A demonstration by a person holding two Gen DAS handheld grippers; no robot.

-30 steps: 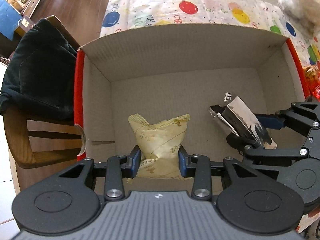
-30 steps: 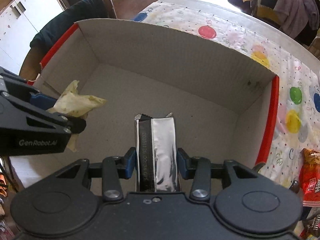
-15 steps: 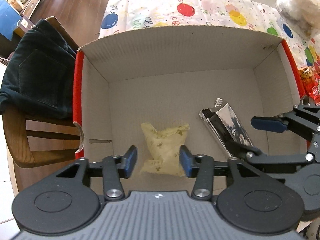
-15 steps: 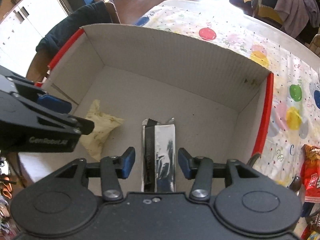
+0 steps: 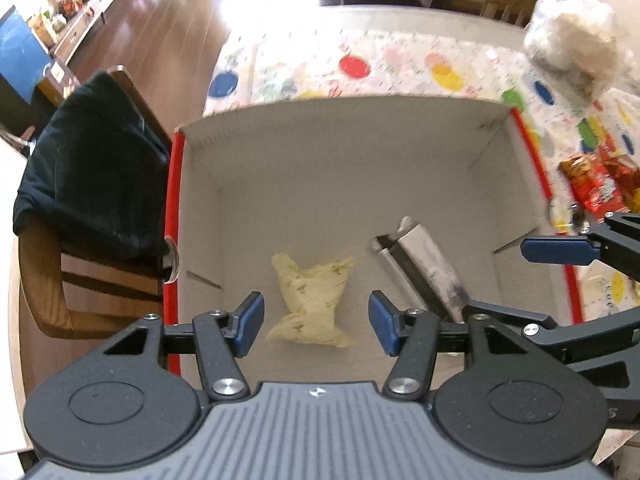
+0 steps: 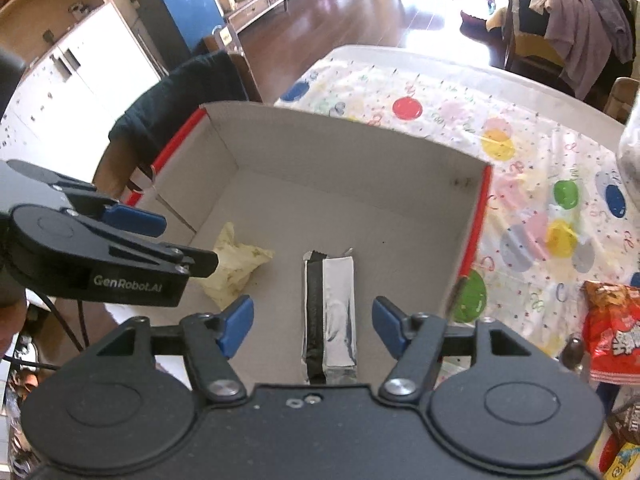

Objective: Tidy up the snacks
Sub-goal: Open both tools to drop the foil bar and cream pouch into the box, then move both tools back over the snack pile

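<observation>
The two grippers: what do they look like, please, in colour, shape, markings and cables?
Both the left gripper and the right gripper are black, with blue pads on their fingers, silver screws and round discs on the body. The left body has a grey ribbed top; its side reads "GenRobot.AI" in white. A thin black cable hangs below it.

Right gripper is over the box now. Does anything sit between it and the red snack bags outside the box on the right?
Only the box's right wall, which has a red outer edge. The right gripper, jaws open after releasing the silver packet, sits inside that wall; the red snack bags lie on the tablecloth beyond it.
</observation>
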